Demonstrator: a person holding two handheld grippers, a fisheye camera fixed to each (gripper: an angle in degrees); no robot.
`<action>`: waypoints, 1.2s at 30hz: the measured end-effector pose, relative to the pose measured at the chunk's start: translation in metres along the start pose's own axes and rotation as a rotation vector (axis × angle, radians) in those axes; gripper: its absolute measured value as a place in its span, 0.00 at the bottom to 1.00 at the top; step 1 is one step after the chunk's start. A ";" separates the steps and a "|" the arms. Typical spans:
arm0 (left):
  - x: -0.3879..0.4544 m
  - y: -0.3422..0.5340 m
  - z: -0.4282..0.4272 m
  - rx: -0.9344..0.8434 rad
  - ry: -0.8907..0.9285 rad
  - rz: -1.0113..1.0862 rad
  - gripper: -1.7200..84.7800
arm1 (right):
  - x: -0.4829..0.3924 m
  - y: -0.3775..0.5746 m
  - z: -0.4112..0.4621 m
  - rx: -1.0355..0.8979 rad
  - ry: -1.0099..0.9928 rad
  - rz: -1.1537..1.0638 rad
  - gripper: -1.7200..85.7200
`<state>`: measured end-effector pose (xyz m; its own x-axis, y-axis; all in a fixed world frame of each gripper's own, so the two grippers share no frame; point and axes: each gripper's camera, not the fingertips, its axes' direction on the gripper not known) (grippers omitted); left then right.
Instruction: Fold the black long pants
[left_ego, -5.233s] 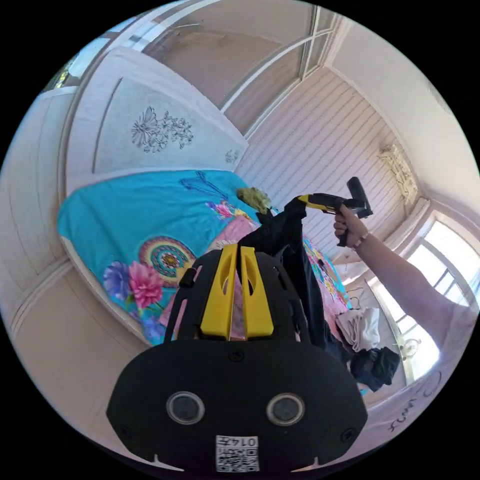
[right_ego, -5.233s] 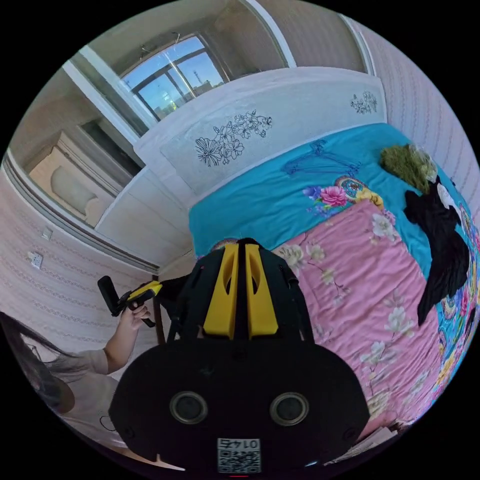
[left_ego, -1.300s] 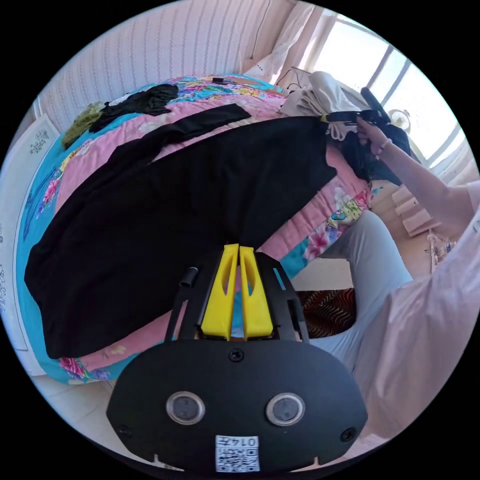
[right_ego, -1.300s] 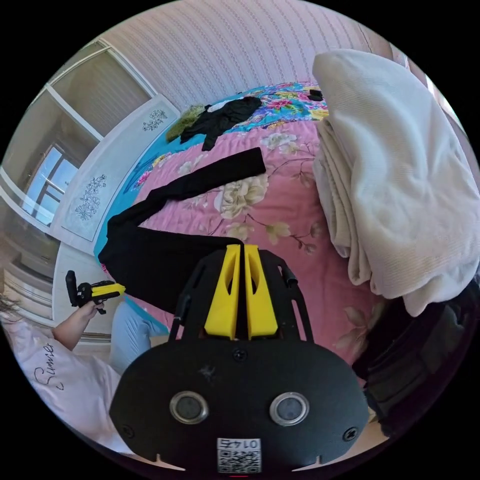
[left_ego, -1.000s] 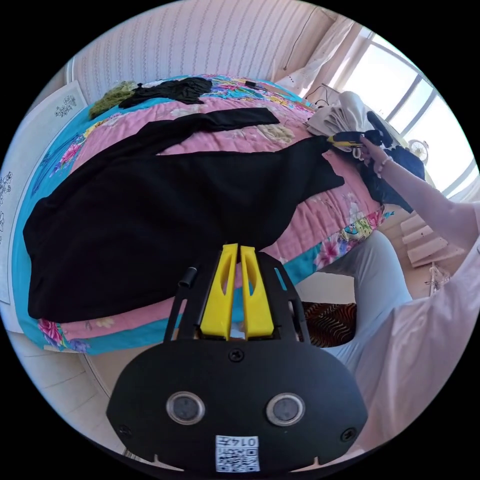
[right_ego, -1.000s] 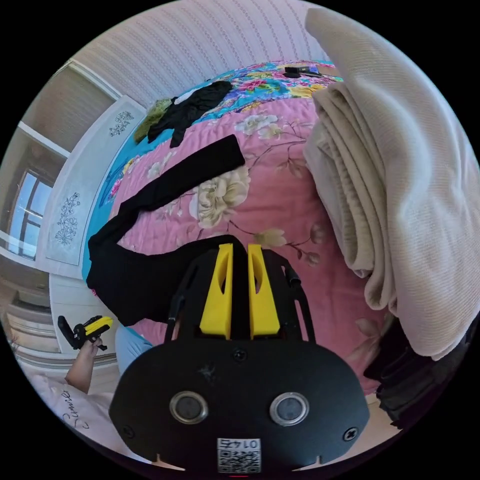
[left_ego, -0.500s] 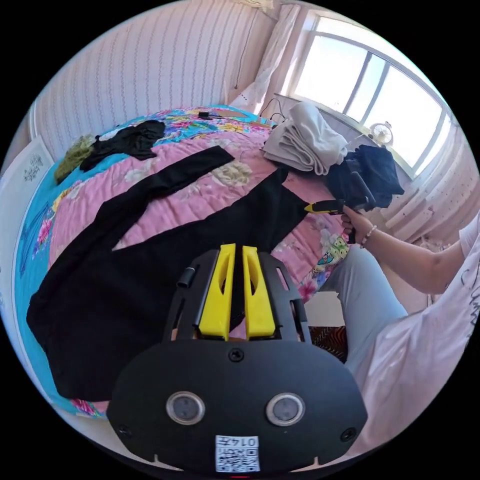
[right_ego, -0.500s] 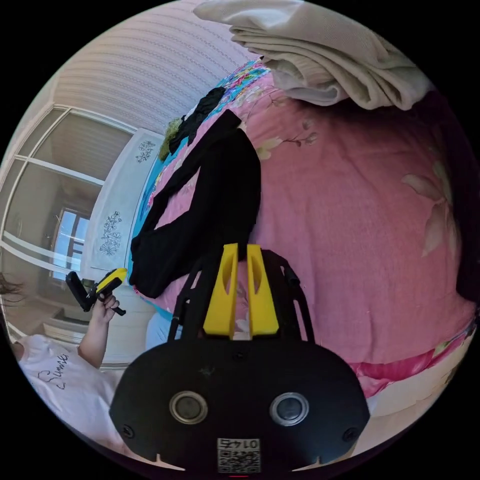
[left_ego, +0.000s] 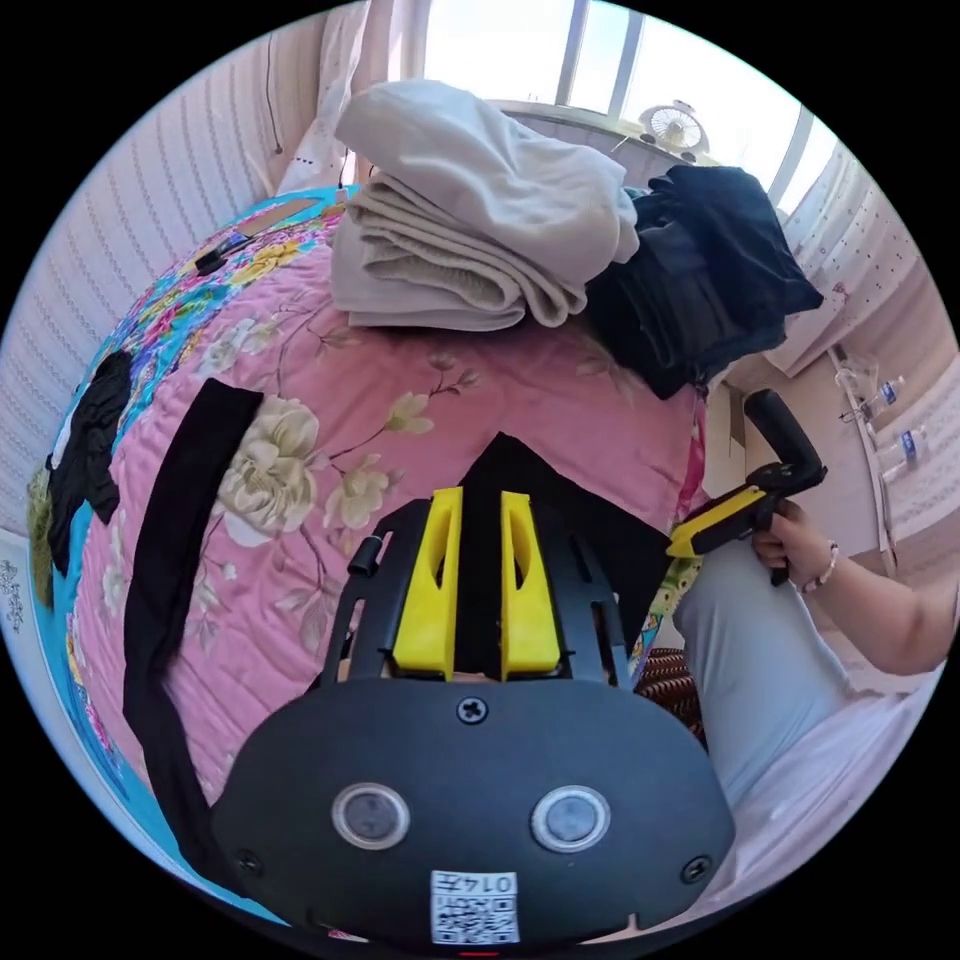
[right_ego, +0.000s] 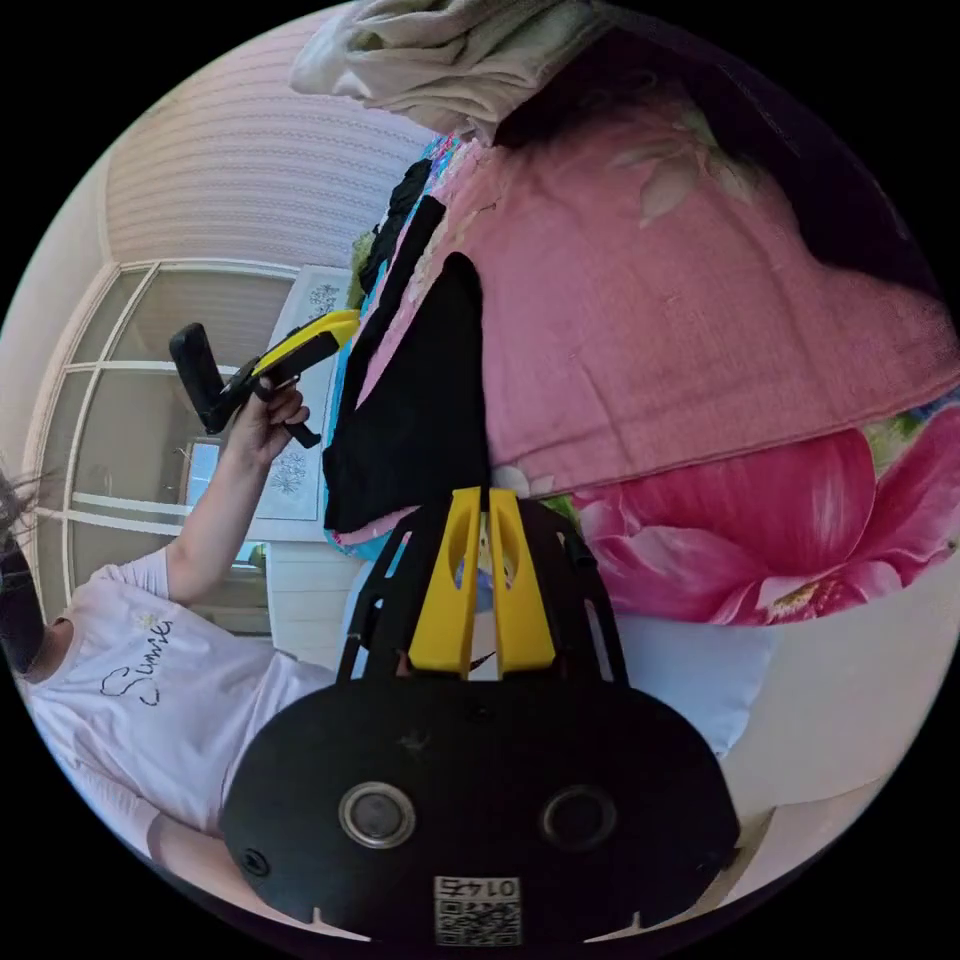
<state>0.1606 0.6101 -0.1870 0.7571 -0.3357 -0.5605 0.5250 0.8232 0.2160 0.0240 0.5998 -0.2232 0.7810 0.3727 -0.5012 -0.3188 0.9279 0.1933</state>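
Partly hidden black long pants (left_ego: 180, 520) behind left tool (left_ego: 478, 500), narrowly parted; right tool (right_ego: 477, 497) nearly closed, empty.

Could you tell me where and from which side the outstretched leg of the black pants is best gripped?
Probably at the cuff of the outstretched leg: it lies flat and straight on the pink quilt, its squared end free. Come in along the leg from beyond the cuff, low, taking one corner of the hem.

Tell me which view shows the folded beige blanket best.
The left gripper view: the beige blanket lies whole on the pink quilt, folds visible. The right gripper view catches only its edge at the top.
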 end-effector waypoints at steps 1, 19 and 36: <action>-0.001 -0.011 0.015 -0.017 -0.013 -0.012 0.09 | 0.015 0.003 -0.001 0.017 -0.058 0.036 0.02; -0.060 0.028 0.010 0.051 0.026 -0.320 0.02 | 0.049 0.024 0.022 0.096 -0.082 -0.021 0.02; -0.006 0.574 -0.193 0.293 -0.258 -1.187 0.01 | 0.045 0.014 0.050 0.154 -0.081 0.079 0.02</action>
<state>0.3825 1.1734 -0.2143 -0.2058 -0.9079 -0.3651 0.9772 -0.1707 -0.1264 0.0813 0.6299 -0.2009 0.7994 0.4380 -0.4112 -0.2998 0.8840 0.3588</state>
